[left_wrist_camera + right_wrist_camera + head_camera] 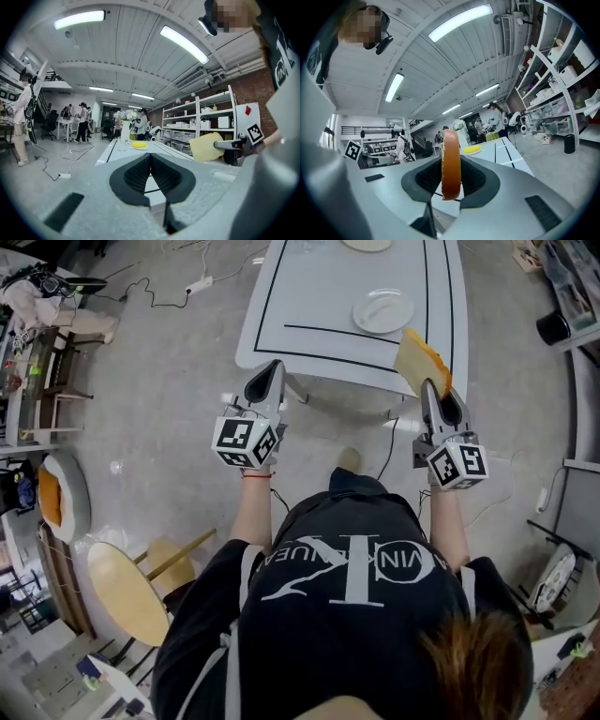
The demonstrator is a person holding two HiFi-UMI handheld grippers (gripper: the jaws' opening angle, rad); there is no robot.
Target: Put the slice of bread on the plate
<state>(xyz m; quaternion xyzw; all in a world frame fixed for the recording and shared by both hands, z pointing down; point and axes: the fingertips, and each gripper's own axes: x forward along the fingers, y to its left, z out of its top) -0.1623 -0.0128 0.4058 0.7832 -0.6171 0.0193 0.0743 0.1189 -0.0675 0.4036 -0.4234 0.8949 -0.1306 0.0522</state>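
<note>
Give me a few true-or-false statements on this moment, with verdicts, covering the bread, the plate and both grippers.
1. The right gripper has its jaws closed on the slice of bread. True.
2. The bread already lies on the plate. False: it is in the jaws, and the plate holds no bread.
3. The left gripper has its jaws together with nothing between them. True.
4. The plate sits on the floor. False: it sits on the white table.

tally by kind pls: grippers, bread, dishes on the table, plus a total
grippers: 2 (left gripper, right gripper)
slice of bread: 1, in the right gripper
white plate: 1
yellow dish: 1
total: 5
</note>
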